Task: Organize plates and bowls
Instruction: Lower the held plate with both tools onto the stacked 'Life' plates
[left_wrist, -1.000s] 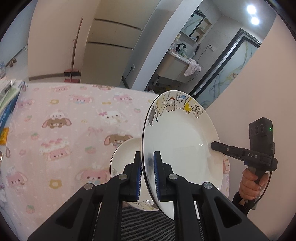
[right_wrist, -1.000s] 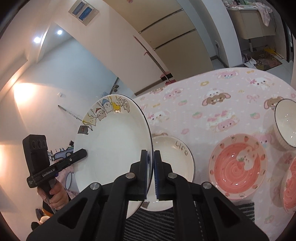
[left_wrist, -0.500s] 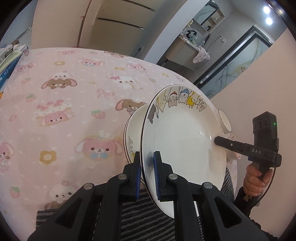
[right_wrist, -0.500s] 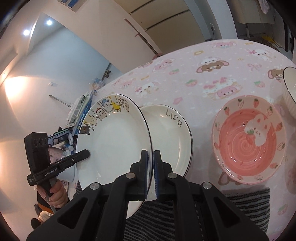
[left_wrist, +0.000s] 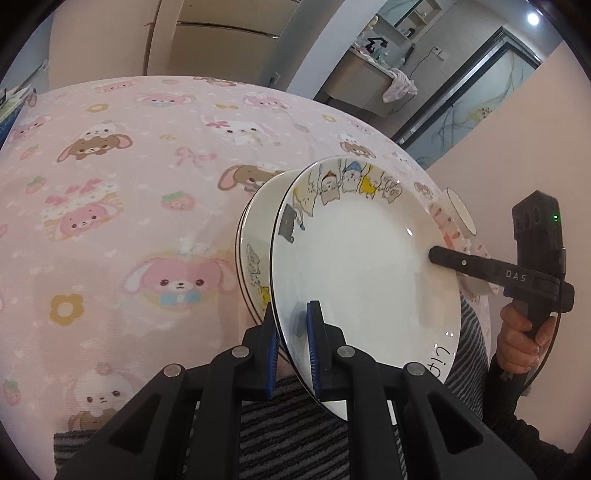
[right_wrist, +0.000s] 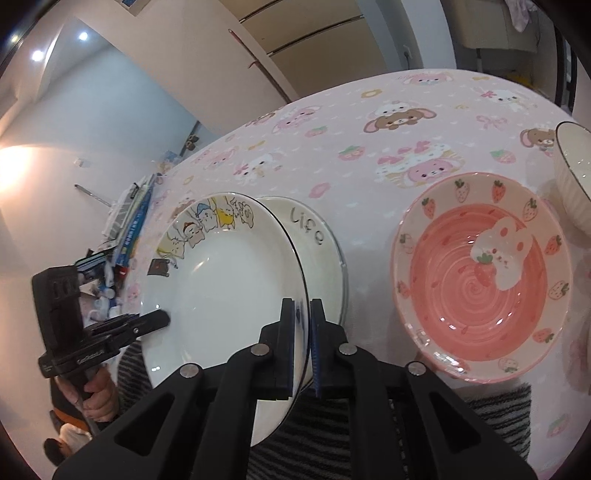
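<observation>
1. Two grippers clamp one glossy white plate (left_wrist: 362, 266) by opposite rims; it is round and shallow, with a thin dark edge and a band of cartoon animals along its 12 o'clock rim.
2. The left gripper (left_wrist: 293, 347), matte black with ribbed blue pads, is clenched on the rim at 6 o'clock in its own view.
3. The right gripper (right_wrist: 303, 347), same build, pinches the far rim; its jaws have just eased slightly with the rim between the pads.
4. The plate hangs tilted just over a second white plate (right_wrist: 321, 254), lettered "Life", lying flat on the table.
5. At 3 o'clock in the right view sits a pink bowl (right_wrist: 480, 273) with spiral ridges, a rabbit and strawberries.
6. A ribbed white bowl (right_wrist: 574, 177) stands at 2 o'clock.
7. A soft pink tablecloth (left_wrist: 122, 192) printed with bunnies covers the table; a striped mat (right_wrist: 495, 410) lies at its near edge.
</observation>
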